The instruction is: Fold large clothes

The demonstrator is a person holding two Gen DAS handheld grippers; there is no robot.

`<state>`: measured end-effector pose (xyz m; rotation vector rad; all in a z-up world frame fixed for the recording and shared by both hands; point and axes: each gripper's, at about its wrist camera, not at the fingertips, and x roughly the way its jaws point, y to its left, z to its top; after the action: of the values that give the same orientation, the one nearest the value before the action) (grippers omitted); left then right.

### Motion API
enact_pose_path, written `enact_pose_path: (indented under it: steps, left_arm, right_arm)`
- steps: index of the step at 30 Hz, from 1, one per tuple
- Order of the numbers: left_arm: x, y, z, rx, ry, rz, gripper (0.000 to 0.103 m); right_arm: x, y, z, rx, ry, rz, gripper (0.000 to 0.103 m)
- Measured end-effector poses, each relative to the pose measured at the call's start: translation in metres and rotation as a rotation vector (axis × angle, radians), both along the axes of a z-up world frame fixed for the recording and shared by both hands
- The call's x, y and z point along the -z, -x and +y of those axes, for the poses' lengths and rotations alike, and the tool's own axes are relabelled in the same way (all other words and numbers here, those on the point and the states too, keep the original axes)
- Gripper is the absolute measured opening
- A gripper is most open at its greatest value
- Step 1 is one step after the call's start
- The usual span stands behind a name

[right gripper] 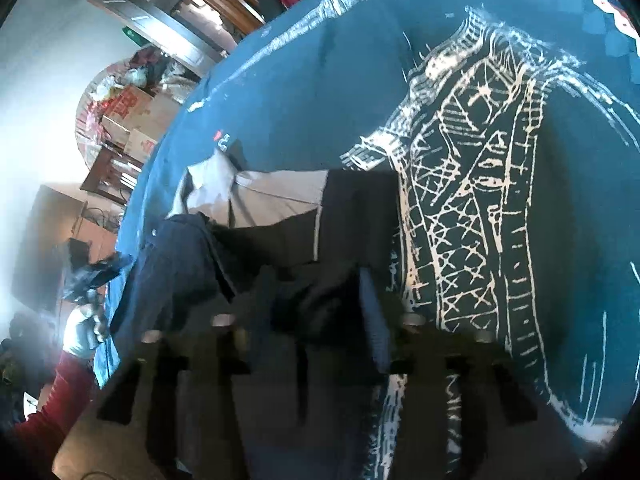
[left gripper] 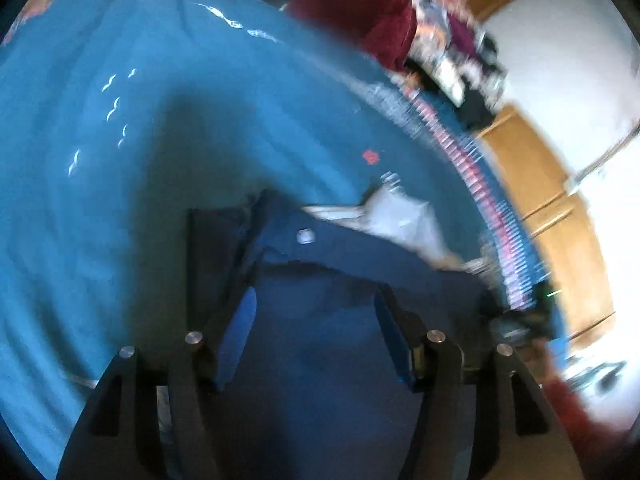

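Dark blue cloth (left gripper: 320, 320) lay between the spread fingers of the left gripper (left gripper: 316, 316), on a big teal blanket (left gripper: 120, 140). Across it, the right gripper (right gripper: 316, 304) was blurry, with dark cloth bunched between its fingers; whether it squeezed, I cannot tell.

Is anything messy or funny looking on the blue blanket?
Yes. The dark garment lies bunched and crooked on the blue blanket, its pale grey lining flipped outward. Clothes sit heaped at the blanket's far edge.
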<state>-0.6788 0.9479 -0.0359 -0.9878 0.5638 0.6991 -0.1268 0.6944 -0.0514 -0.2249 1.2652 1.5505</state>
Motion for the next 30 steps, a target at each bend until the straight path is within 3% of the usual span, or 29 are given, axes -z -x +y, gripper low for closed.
enact_pose_path:
  steps: [1, 6, 12, 15, 16, 17, 19, 23, 26, 30]
  left_arm:
    - [0.007, -0.001, 0.002, -0.006, 0.013, 0.017, 0.063]
    - [0.025, 0.002, 0.005, -0.027, 0.024, 0.025, 0.063]
    - [0.041, -0.009, -0.014, 0.037, 0.000, 0.049, 0.053]
    - [0.040, 0.001, -0.017, 0.016, 0.003, 0.020, 0.051]
    - [0.041, 0.004, -0.017, 0.008, 0.011, 0.006, 0.051]
    - [0.042, 0.005, -0.016, 0.002, 0.017, -0.004, 0.050]
    - [0.040, 0.009, -0.017, -0.002, 0.016, -0.015, 0.050]
    - [0.035, 0.014, -0.024, 0.000, 0.010, -0.016, 0.050]
    - [0.026, 0.028, -0.038, -0.012, 0.014, -0.040, 0.050]
    - [0.008, 0.075, -0.070, -0.043, 0.002, -0.096, 0.057]
  right_arm:
    - [-0.002, 0.002, 0.000, -0.001, -0.008, -0.014, 0.060]
    - [-0.008, 0.014, 0.010, -0.032, -0.037, -0.111, 0.062]
    - [-0.009, 0.029, 0.018, -0.052, -0.049, -0.240, 0.048]
    - [-0.022, 0.026, 0.008, -0.062, -0.090, -0.265, 0.053]
    - [-0.029, 0.025, 0.001, -0.049, -0.116, -0.275, 0.064]
    - [-0.035, 0.021, -0.006, -0.030, -0.142, -0.286, 0.067]
    - [-0.038, 0.016, -0.014, -0.009, -0.163, -0.279, 0.068]
    - [-0.013, 0.026, 0.006, -0.080, -0.083, -0.294, 0.068]
    - [0.005, 0.030, 0.023, -0.097, -0.046, -0.292, 0.063]
    - [0.005, 0.012, 0.035, -0.031, -0.052, -0.233, 0.026]
